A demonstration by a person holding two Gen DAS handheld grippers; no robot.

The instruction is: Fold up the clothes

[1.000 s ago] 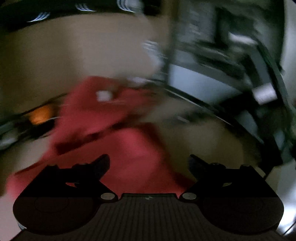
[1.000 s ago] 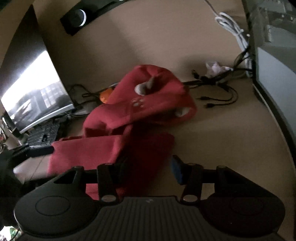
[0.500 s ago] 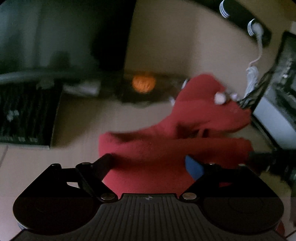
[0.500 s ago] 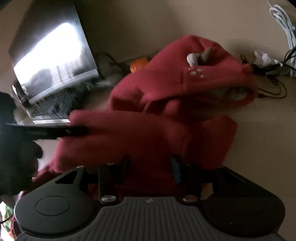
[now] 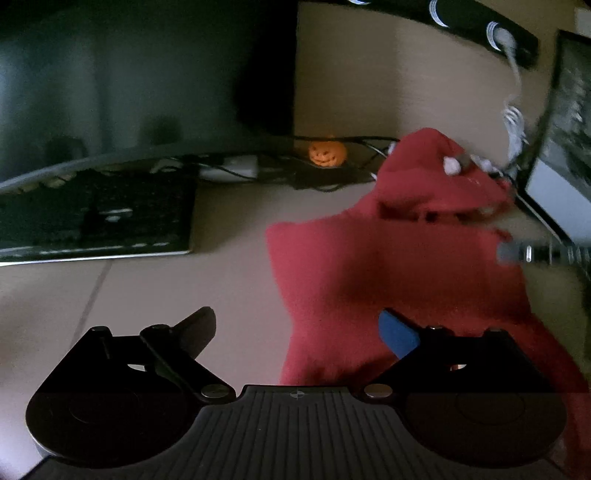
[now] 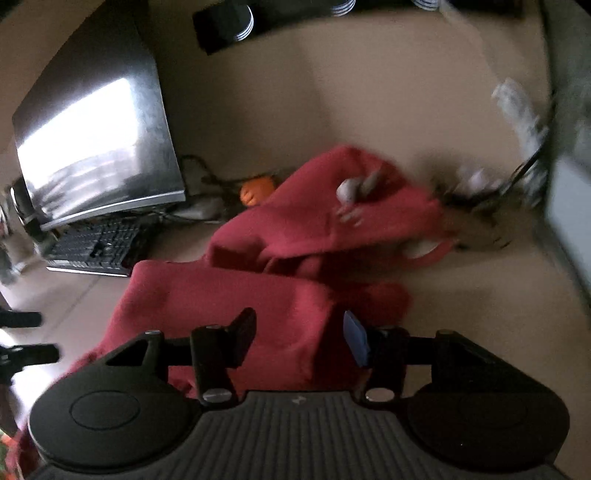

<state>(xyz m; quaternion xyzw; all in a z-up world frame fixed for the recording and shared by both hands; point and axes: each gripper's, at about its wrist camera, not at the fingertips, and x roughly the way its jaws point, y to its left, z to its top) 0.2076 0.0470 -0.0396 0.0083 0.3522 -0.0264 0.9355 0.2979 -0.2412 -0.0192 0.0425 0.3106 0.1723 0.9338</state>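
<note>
A red hooded garment [image 5: 399, 266] lies on the beige desk [image 5: 229, 280], hood [image 6: 332, 206] at the far end, with a folded layer across its body. My left gripper [image 5: 297, 319] hangs over the garment's left edge. Its jaws are opening wide, and the cloth under them touches neither pad. My right gripper [image 6: 298, 321] is over the garment's near part. Its jaws are opening too, with red cloth lying between them and a gap at each pad. In the left wrist view the right gripper's fingers [image 5: 535, 253] reach in from the right.
A keyboard [image 5: 92, 214] and a dark monitor [image 5: 129, 74] stand at the left. An orange pumpkin figure [image 5: 327, 153] and cables [image 5: 354, 142] lie behind the garment. A second screen [image 5: 565, 177] is at the right, and a power strip [image 5: 443, 16] at the back.
The right gripper, shut on the red cloth before, has parted its jaws. The left gripper has swung from over the garment to its left edge. A layer now lies flat across the body.
</note>
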